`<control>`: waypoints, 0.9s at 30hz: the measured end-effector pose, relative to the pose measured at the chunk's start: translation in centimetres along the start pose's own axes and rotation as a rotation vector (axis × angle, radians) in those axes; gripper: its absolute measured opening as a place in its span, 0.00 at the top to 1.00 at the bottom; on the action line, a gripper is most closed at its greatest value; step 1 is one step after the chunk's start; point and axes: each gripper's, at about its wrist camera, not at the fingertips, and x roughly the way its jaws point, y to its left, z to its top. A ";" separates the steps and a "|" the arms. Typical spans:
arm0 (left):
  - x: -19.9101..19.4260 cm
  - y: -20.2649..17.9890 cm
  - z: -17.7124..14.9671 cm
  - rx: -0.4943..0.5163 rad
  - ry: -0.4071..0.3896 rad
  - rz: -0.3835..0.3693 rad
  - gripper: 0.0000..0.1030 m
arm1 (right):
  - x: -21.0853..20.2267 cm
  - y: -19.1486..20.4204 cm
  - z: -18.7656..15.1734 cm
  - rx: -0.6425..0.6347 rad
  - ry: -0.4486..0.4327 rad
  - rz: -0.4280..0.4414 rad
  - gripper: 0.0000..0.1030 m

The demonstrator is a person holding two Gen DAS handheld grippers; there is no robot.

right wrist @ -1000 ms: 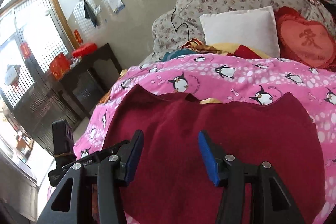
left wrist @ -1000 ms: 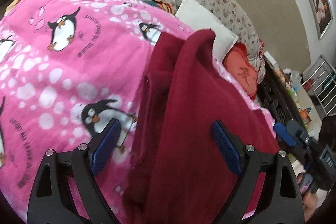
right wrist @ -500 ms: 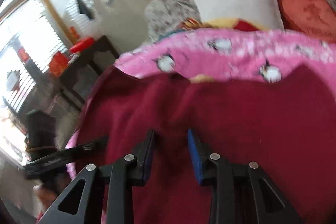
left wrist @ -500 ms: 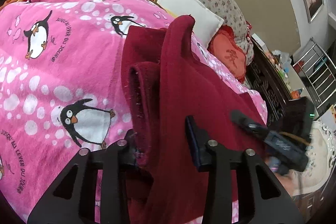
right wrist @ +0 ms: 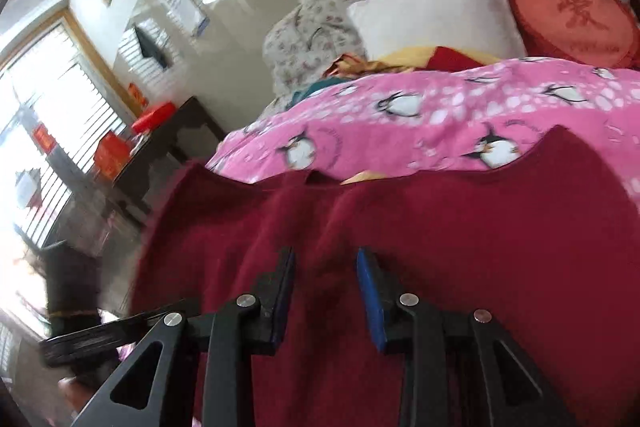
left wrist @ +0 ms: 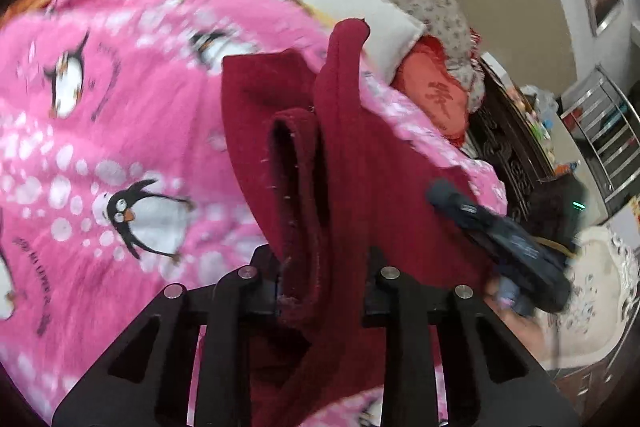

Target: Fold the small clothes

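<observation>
A dark red knitted garment (left wrist: 384, 187) lies on a pink penguin blanket (left wrist: 100, 107). My left gripper (left wrist: 320, 291) is shut on a bunched fold of the garment at its near edge, lifting it into a ridge. In the right wrist view the garment (right wrist: 480, 247) spreads wide over the blanket (right wrist: 440, 107). My right gripper (right wrist: 326, 287) has its blue pads close together around a raised fold of the garment at its near hem. The right gripper also shows in the left wrist view (left wrist: 500, 239), low at the garment's right side.
A white pillow (right wrist: 436, 15), a red heart cushion (right wrist: 572, 19) and a floral quilt (right wrist: 340, 11) lie at the bed's head. A dark wooden side table (right wrist: 160, 155) stands left of the bed. Dark carved furniture (left wrist: 512, 147) stands right.
Both grippers went from wide open to closed on the garment's near edge. The left one has pulled the cloth up into a bunched ridge.
</observation>
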 end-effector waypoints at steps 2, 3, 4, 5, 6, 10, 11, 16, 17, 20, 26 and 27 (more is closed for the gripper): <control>-1.0 -2.5 0.0 0.030 0.001 -0.037 0.79 | 0.7 -1.7 0.0 0.065 0.032 0.043 0.71; -1.4 -3.7 -0.1 0.044 0.002 -0.048 0.79 | 0.8 -2.1 0.1 0.090 0.036 0.067 0.71; -1.8 -5.7 -0.1 0.071 0.008 -0.059 0.79 | 0.4 -2.4 0.2 0.112 0.032 0.091 0.71; -1.9 -6.9 -0.2 0.087 0.011 -0.066 0.79 | -0.3 -2.7 0.4 0.146 0.029 0.116 0.71; -1.9 -8.2 -0.4 0.105 0.015 -0.074 0.79 | -1.2 -3.1 0.8 0.182 0.019 0.131 0.69; 0.7 -13.2 -1.3 0.149 0.060 -0.098 0.79 | -7.0 -6.9 1.6 0.391 -0.158 0.272 0.32; 2.0 -14.2 -1.7 0.164 0.065 -0.086 0.79 | -7.8 -8.2 1.4 0.454 -0.181 0.329 0.32; 8.1 -15.7 -3.9 0.170 0.124 -0.020 0.78 | -8.1 -10.8 1.1 0.572 -0.143 0.549 0.32; 8.7 -16.0 -4.4 0.189 0.128 -0.017 0.75 | -8.1 -10.5 1.2 0.560 -0.132 0.534 0.32; 7.2 -17.1 -5.1 0.251 0.112 -0.050 0.49 | -8.2 -9.2 1.5 0.499 -0.095 0.461 0.32; 1.6 -17.6 -6.5 0.342 0.108 -0.131 0.26 | -8.6 -7.1 1.7 0.403 -0.034 0.326 0.25; 0.7 -17.3 -7.0 0.368 0.085 -0.100 0.26 | -8.8 -6.7 1.6 0.375 -0.018 0.316 0.24</control>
